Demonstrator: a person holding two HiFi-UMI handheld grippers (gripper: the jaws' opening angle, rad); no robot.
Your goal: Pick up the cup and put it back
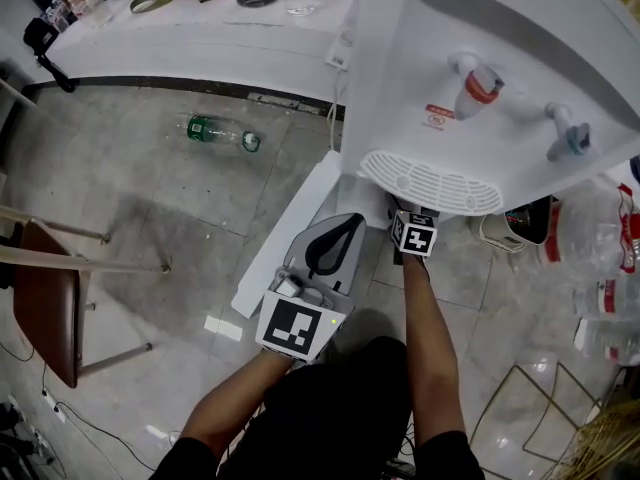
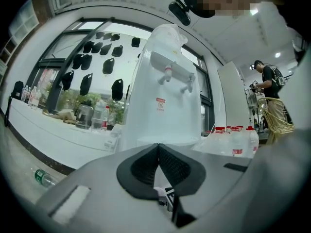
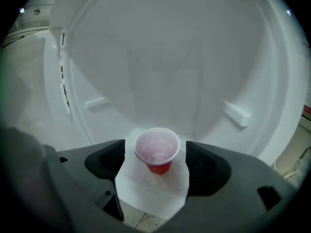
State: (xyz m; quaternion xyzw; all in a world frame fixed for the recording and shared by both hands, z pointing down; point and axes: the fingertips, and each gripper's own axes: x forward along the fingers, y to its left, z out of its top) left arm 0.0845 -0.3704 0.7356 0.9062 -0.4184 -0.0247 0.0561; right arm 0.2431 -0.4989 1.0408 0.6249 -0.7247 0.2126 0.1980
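Closest to you, your left gripper (image 2: 158,166) hangs back from the work with its jaws pressed together and nothing between them, so it plays no part here. Ahead of it, your right gripper (image 3: 156,171) reaches into the lower compartment of the water dispenser (image 1: 480,78) with its jaws spread wide. The cup (image 3: 157,148) stands upright between the two pads, roughly centred, with a clear gap on each side and neither pad touching it. It rests on the white shelf (image 3: 146,195) just past the jaw roots, so from here it reads either as set down or as about to be taken. It is a small red cup with a pale inside, and it looks like thin disposable plastic and appears empty. Expect it to weigh almost nothing, to tip at the slightest nudge from one pad, and to buckle if you squeeze hard. Its smooth wall tapers downward, so a low grip is likely to squirt it upward out of the jaws. If you take it, close on opposite sides of the wall just under the rolled rim, where it is stiffest, and stop as soon as both pads bear. Beyond the jaw tips the curved back wall (image 3: 165,81) of the compartment leaves little room to push forward. Farther off, to the left gripper's left, a green bottle (image 1: 222,133) lies on the tiled floor (image 1: 150,218).
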